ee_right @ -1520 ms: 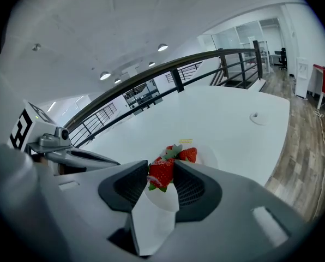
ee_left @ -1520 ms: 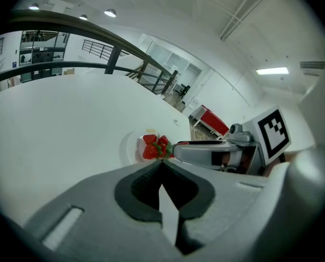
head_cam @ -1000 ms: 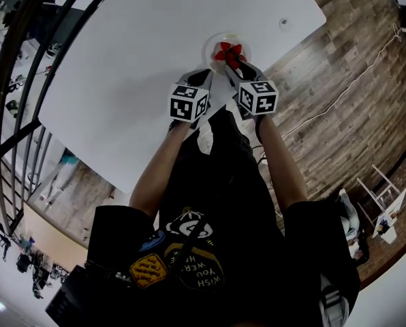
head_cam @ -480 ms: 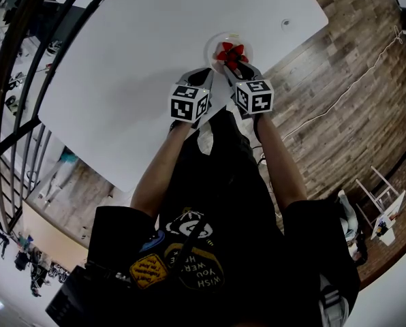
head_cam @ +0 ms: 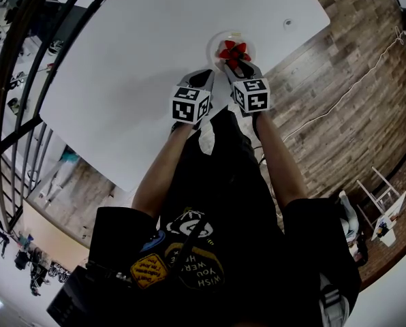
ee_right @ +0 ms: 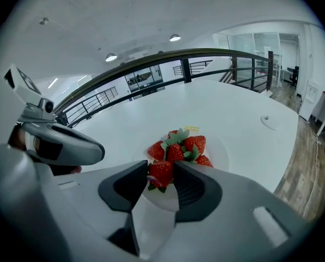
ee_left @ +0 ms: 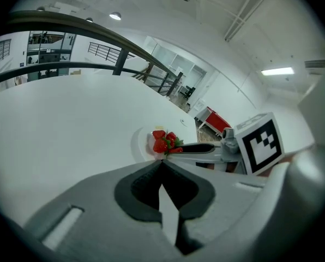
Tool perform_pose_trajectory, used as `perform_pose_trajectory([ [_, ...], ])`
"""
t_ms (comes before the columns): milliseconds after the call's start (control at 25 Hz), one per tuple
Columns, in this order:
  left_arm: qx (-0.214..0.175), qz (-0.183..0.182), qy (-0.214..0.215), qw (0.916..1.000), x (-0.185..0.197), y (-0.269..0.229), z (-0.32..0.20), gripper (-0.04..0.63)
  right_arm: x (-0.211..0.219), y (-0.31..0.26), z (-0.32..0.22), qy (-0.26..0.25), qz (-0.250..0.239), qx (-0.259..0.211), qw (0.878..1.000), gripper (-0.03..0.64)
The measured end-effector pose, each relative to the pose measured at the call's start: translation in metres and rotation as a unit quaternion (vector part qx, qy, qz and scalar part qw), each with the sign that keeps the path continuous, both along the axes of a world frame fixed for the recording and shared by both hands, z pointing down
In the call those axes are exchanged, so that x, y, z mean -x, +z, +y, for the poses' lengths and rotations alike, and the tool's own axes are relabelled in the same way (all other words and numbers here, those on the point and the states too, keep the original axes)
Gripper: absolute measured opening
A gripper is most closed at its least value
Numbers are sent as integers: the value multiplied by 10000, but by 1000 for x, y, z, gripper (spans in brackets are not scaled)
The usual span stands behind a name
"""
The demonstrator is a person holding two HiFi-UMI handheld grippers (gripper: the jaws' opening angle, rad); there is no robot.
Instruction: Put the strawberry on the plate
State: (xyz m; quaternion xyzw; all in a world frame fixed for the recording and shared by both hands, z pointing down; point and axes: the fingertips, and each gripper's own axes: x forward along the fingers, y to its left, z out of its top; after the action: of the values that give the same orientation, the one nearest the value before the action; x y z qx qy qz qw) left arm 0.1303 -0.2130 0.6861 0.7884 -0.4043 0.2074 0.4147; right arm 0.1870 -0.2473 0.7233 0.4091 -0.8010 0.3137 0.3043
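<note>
A strawberry (ee_right: 161, 174) is gripped in the right claw (ee_right: 161, 167) over the plate (ee_right: 228, 146), against heaped strawberries (ee_right: 185, 146). The left claw (ee_left: 161, 164) is found closed and empty beside it, above the white bench (head_cam: 155, 46).

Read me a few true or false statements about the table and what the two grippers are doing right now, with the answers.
1. The right gripper has a strawberry between its fingers. True.
2. The plate has nothing on it. False: several other strawberries already lie on it in a cluster.
3. The left gripper has its fingers together with nothing between them. True.
4. The table is dark wood. False: the table is white; the wood planks are the floor beside it.
</note>
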Motion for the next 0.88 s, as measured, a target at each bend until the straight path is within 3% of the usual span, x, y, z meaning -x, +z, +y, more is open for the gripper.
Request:
perform_pose_trajectory([
  [240, -9, 9, -23, 10000, 2, -1, 1, 0, 1, 3, -1, -338, 696, -305, 9965, 153],
  [480, -30, -2, -102, 9999, 9, -2, 1, 0, 3, 4, -3, -689, 1389, -670, 9856, 153],
  [680, -31, -3, -123, 9999, 9, -1, 1, 0, 3, 4, -7, -618, 1397, -800, 9850, 153],
  [880, -41, 12, -115, 9999, 10, -2, 3, 0, 5, 6, -7, -460, 1077, -729, 9904, 160],
])
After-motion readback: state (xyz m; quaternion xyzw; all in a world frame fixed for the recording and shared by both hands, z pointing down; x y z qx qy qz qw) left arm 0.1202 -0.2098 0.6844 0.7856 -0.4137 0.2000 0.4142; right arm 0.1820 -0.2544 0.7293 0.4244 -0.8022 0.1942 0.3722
